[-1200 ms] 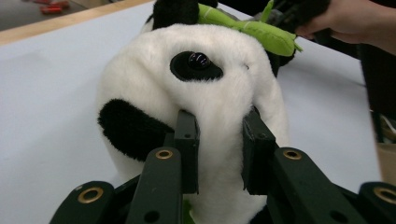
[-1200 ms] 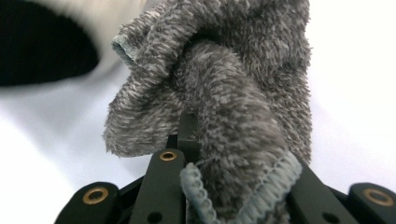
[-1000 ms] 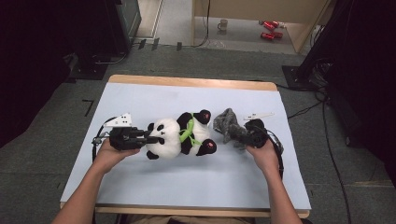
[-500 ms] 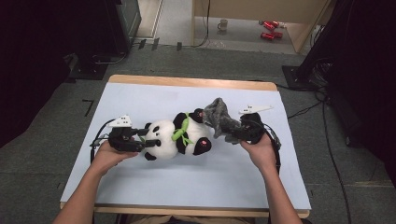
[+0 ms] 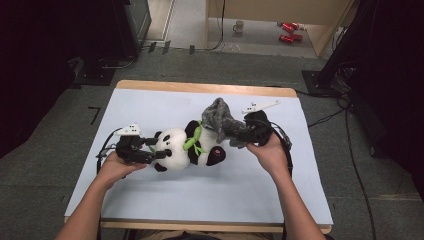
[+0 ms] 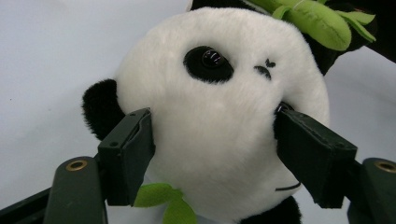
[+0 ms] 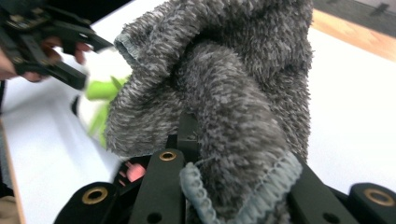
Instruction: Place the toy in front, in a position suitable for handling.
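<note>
Currently, my left gripper [image 5: 159, 154] has its jaws spread wide; they have just been opening. The panda [image 6: 219, 116] lies on the pale surface [image 5: 200, 200], its white head sitting between these jaws, one pad at each side of it, and I cannot tell whether the pads touch the fur. A green leaf [image 6: 163, 198] shows just beside the left jaw. My right gripper [image 5: 239, 134] has its jaws clamped on a grey sock [image 7: 233, 116], which rises out of them above the panda's feet.
</note>
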A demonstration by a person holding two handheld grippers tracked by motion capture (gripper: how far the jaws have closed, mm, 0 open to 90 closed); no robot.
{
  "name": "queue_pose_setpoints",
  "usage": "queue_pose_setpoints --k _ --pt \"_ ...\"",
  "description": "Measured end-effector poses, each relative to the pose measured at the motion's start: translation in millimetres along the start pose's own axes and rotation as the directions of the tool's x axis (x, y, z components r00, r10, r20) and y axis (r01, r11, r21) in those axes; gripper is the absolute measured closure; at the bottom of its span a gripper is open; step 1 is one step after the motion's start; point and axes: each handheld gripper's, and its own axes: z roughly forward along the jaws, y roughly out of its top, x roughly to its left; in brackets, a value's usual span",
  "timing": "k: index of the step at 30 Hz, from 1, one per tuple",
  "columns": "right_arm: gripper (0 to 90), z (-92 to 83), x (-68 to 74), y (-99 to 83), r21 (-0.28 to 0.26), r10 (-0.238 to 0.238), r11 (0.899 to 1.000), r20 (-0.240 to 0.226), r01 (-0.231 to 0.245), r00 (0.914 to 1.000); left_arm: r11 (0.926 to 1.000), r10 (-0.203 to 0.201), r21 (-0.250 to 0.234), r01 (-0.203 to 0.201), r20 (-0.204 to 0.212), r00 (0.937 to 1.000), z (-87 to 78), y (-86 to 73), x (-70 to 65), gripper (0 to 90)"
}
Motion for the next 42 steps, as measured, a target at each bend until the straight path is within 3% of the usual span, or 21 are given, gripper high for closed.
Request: queue_pose_setpoints --k 9,18,24,29,31,35,38,42 --pt "75.7 24.2 25.5 33.2 0.031 -0.058 0.998 -0.063 0.06 0.9963 0.9997 0.024 0.006 -0.024 -0.007 0.9997 1.1 -1.0 -0.3 22.2" --pt "75.6 62.8 51.2 61.7 0.066 -0.098 0.992 -0.126 0.106 0.9873 1.0 0.001 0.006 0.0 -0.019 0.9998 -2.7 -1.4 3.0 24.2" --pt "75.6 80.8 75.0 81.0 0.073 -0.124 0.988 -0.16 0.137 0.9792 0.9999 -0.01 -0.004 0.01 -0.003 0.9999 -10.0 -1.7 3.8 43.2" --pt "75.7 107.8 98.2 91.4 0.125 -0.146 0.977 -0.186 0.171 0.9716 0.9998 -0.015 -0.011 0.015 0.001 0.9999 -11.1 -2.7 5.4 48.0" --pt "75.7 121.5 100.8 88.8 0.161 -0.143 0.971 -0.191 0.174 0.9712 0.9999 -0.009 -0.013 0.009 0.002 1.0 -10.7 -3.0 4.9 48.8" --pt "75.8 142.5 97.1 79.9 0.237 -0.105 0.961 -0.169 0.143 0.9801 0.9998 -0.011 -0.014 0.011 0.004 0.9999 -9.5 -3.8 5.0 50.0" --pt "75.9 148.1 92.4 75.1 0.243 -0.082 0.962 -0.171 0.123 0.9819 0.9999 -0.008 -0.014 0.008 -0.003 1.0 -8.2 -4.1 4.8 49.9" --pt "75.9 149.0 89.8 74.9 0.255 -0.094 0.958 -0.153 0.132 0.9838 0.9999 0.002 -0.016 -0.002 -0.01 0.9999 -6.8 -4.8 3.3 50.0"
